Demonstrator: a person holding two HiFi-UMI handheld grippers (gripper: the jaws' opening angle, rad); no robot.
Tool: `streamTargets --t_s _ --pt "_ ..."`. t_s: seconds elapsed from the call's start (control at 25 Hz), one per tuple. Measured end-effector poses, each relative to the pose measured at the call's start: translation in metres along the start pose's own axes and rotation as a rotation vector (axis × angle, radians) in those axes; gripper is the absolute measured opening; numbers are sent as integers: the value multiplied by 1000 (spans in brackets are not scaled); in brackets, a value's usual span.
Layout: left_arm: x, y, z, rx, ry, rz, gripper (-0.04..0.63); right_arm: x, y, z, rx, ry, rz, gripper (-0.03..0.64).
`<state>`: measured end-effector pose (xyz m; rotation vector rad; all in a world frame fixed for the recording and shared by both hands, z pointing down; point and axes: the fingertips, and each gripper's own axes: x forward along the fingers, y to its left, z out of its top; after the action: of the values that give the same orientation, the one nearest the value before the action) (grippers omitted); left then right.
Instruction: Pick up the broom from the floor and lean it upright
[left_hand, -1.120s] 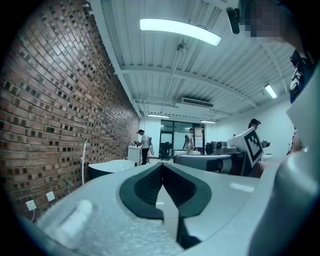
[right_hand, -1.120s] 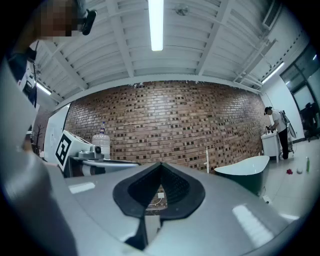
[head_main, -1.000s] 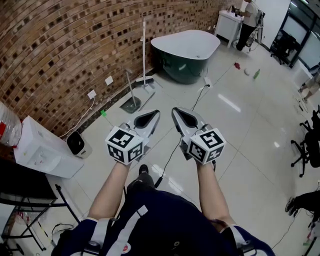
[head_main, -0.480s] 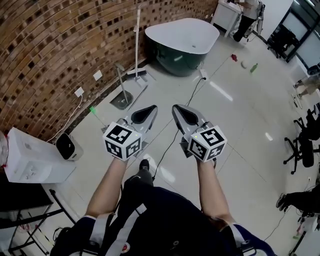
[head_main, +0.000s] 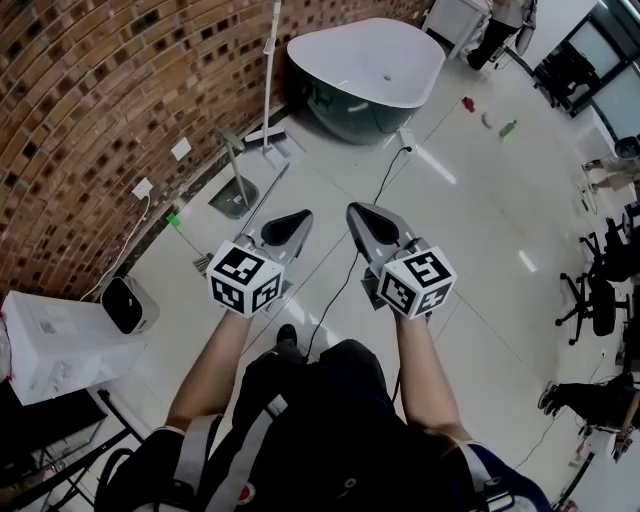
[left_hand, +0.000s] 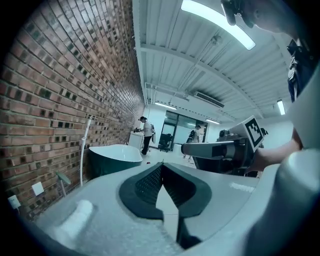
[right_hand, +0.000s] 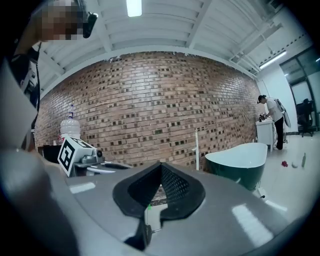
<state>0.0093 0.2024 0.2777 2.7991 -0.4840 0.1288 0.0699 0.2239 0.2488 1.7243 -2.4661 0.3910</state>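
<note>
Glossy pale tiled floor (head_main: 480, 240): what's judged to be the thin grey-handled broom (head_main: 277, 186) is laid ahead of the left gripper (head_main: 298, 216), near the brown brick wall (head_main: 90, 110), long axis running away from that gripper. Right gripper (head_main: 356, 212) is set farther off; both are shut, nothing held.

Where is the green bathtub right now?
In the head view the green bathtub sits at top centre, by the brick wall, with an upright white pole just left of it.
</note>
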Motion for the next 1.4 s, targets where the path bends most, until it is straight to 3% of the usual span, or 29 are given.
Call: streamTargets --t_s 0.24,0.68,0.96,1.2,1.4 --pt "32 35 -5 -14 23 34 0 44 -34 5 9 -2 44 2" --pt "133 73 -10 -32 48 198 0 100 -145 2 1 23 244 2" --pt "183 93 -23 -45 86 348 0 126 -201 -17 7 92 371 2" --pt "187 147 -56 -86 151 394 0 163 -214 -45 17 166 381 2" --pt "193 199 -101 -138 200 345 0 203 -212 -73 48 231 323 2"
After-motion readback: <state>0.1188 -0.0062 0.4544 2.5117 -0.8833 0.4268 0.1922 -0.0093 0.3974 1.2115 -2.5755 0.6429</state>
